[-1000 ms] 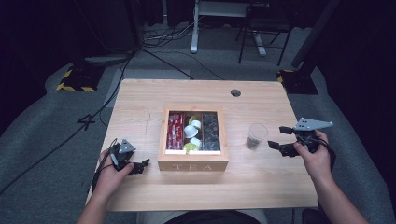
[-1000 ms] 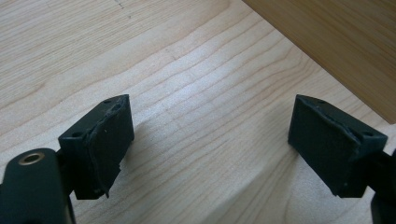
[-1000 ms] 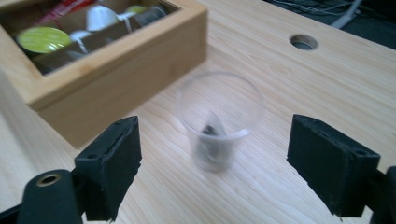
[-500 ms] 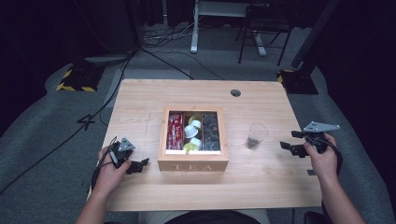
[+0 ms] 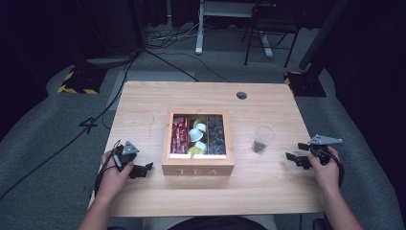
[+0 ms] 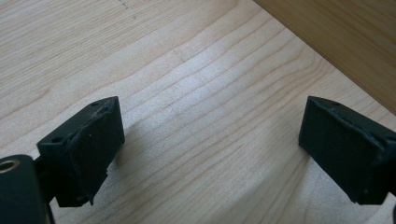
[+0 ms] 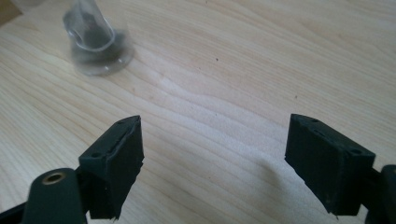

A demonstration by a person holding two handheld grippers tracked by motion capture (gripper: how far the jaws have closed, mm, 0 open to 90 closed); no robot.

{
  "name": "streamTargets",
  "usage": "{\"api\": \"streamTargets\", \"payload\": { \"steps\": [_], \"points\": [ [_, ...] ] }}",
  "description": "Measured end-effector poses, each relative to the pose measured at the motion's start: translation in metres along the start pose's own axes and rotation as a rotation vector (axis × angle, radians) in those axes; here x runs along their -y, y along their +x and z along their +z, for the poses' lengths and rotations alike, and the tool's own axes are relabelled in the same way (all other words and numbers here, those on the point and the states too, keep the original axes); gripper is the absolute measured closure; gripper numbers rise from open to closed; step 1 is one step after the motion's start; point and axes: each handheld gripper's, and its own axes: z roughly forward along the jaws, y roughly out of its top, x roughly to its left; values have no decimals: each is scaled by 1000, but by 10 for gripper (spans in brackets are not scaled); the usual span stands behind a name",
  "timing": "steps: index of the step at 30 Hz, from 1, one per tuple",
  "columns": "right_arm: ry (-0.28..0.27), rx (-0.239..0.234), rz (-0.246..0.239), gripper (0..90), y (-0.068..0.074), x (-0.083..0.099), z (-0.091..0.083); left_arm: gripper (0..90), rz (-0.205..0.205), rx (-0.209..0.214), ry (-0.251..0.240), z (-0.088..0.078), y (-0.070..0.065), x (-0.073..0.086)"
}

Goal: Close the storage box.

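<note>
Resting both grippers: each sits low on the tabletop (image 5: pixel 143 105), nothing held, no pick under way.
Left gripper (image 5: pixel 143 169): jaws wide, have just been opening, nothing but bare wood between them; in the left gripper view the side wall of the tea box (image 6: pixel 336 42) runs just beyond the far jaw, not touching.
Right gripper (image 5: pixel 293 159): jaws wide after a small closing and reopening, nothing between them; in the right gripper view the glass (image 7: pixel 93 39) stands ahead of the jaws, off to the near-jaw side, apart from both pads.
Glass: clear, upright, dark bits at its bottom, standing between the right gripper's jaws and the tea box, closer to the box.
Step, judged: a pause or end pose, looks like work on the glass and box contents is either done or not started; cannot tell which.
Next move, judged: if the glass is the target, the right gripper must swing its jaws toward it and straddle the wall level, closing gently, as thin clear plastic or glass will slip or tip.
Tea box contents: red packets, white and yellow-green capsules, dark items, in three compartments.
In the way: nothing between the right gripper's jaws and the glass; the box wall blocks the left gripper from a straight sideways reach.
Farther out: cable hole (image 5: pixel 241 95) at the far edge of the tabletop.
</note>
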Motion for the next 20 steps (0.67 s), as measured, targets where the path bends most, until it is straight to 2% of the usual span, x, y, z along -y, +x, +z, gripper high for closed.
{"api": "streamTargets", "payload": {
  "steps": [5, 8, 11, 20],
  "points": [
    [11, 31, -13, 178, 1, 3, 6, 65, -3, 1, 2, 0, 0, 0],
    [35, 62, -42, 151, 2, 6, 9, 48, -5, 0, 7, 1, 0, -1],
    [26, 65, 4, 147, 2, 8, 10, 26, 0, 2, 13, 3, 0, -2],
    [27, 71, 7, 142, 3, 8, 11, 1, 3, 0, 16, 4, 0, -3]
  ]
}}
